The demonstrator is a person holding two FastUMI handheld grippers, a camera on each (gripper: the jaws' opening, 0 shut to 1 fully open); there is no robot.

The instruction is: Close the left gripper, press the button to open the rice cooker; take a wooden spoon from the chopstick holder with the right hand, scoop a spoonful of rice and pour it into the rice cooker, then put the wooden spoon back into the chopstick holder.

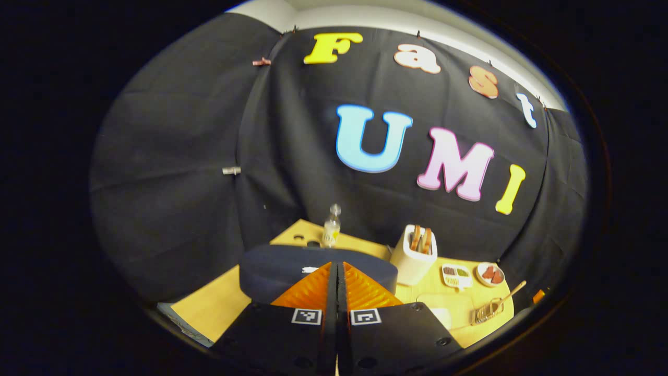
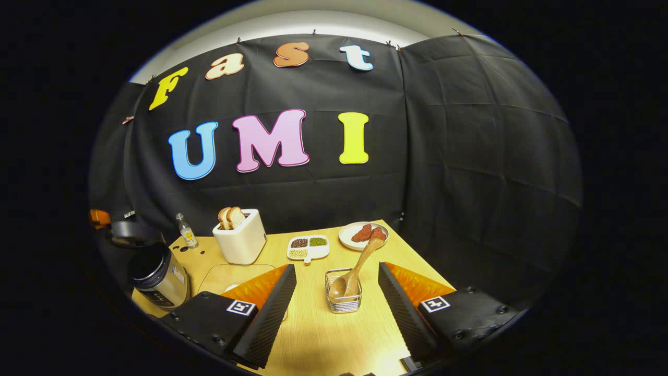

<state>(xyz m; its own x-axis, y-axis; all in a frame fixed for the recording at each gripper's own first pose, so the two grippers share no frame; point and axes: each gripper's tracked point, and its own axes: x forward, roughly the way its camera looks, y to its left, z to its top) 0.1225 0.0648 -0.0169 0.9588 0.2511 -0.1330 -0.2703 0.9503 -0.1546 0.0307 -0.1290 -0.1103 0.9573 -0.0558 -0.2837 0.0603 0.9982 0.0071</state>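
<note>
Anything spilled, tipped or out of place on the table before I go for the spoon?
Nothing stands out. The wooden spoon leans bowl-down in the wire chopstick holder, the rice cooker stands upright, and no grains lie outside the divided dish.

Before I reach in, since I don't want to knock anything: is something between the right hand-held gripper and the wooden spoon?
Nothing visible. The right hand-held gripper is open, and the wooden spoon in its chopstick holder stands straight ahead between the fingers.
</note>
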